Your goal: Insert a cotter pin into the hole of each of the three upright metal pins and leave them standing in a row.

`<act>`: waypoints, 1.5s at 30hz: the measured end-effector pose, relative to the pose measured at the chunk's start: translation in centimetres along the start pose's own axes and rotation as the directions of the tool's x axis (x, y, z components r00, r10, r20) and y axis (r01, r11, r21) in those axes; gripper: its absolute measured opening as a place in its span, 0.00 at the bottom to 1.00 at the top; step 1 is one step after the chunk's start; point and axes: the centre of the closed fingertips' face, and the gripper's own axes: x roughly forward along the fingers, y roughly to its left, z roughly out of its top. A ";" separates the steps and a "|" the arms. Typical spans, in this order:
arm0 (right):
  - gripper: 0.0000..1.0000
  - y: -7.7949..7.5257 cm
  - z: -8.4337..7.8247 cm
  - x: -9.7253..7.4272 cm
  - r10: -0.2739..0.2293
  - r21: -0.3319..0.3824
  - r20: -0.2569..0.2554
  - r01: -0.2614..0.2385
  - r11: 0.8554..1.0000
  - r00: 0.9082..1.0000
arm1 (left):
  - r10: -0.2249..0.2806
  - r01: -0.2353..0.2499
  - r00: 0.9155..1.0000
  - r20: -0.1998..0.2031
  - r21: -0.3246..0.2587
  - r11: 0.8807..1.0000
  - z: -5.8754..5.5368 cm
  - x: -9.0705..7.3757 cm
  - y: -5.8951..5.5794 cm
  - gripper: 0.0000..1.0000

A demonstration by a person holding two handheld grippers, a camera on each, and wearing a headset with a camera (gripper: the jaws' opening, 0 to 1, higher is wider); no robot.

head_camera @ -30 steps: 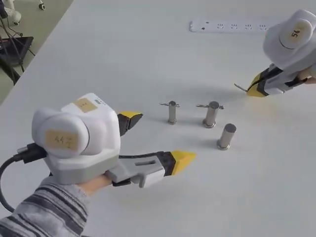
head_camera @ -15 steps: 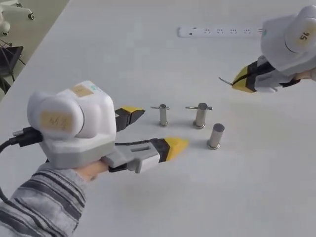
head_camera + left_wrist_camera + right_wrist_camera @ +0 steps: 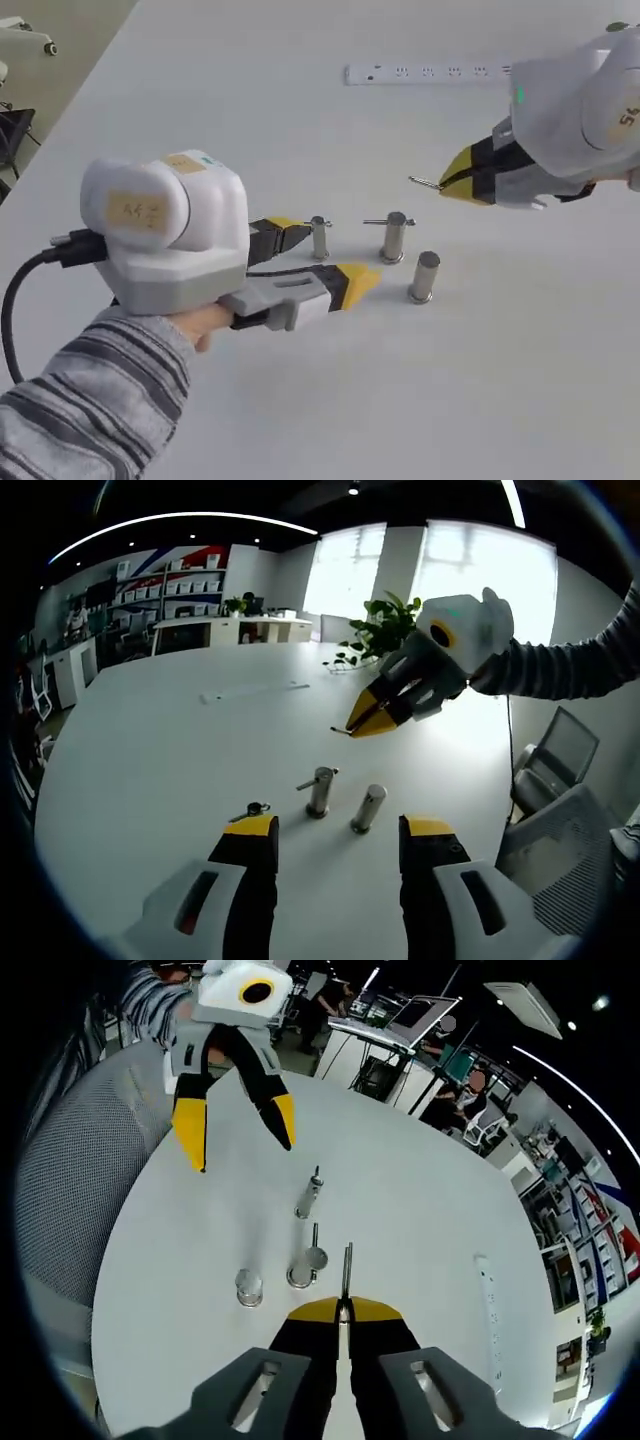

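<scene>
The left gripper (image 3: 335,258) hovers low over the white counter (image 3: 300,120). Its fingers are spread wide and grasp nothing, and the yellow tips point toward the three upright metal pins. The first pin (image 3: 320,240) stands just beside the far fingertip and carries the first cotter pin (image 3: 318,222) across its top. The middle pin (image 3: 394,240) stands near it on the right, with the second cotter pin (image 3: 385,221) sticking out sideways through its head. The third pin (image 3: 424,277) stands just beside the middle pin, nearer the person and out of line with the other two. Its top is bare.

The right gripper (image 3: 452,178) is held above the counter, beyond and to the right of the pins. Its fingers are clenched on the loose cotter pin (image 3: 425,183), which juts from the tips toward the left. In the right gripper view the loose cotter pin (image 3: 347,1270) runs straight out from the closed tips, and the middle pin (image 3: 303,1272) shows just beside it on the counter below.

In the left gripper view the first pin (image 3: 255,810) is partly hidden behind one finger. Its cotter pin seems seated in the hole, though that cannot be told for sure.

A power strip (image 3: 430,72) lies at the far side of the counter, well apart from the pins.
</scene>
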 end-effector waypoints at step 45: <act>0.00 3.4 5.6 -0.9 -0.007 -0.138 0.120 0.023 0.990 0.993 | -0.068 0.151 0.978 0.197 -0.444 0.883 3.5 2.2 -1.4 0.00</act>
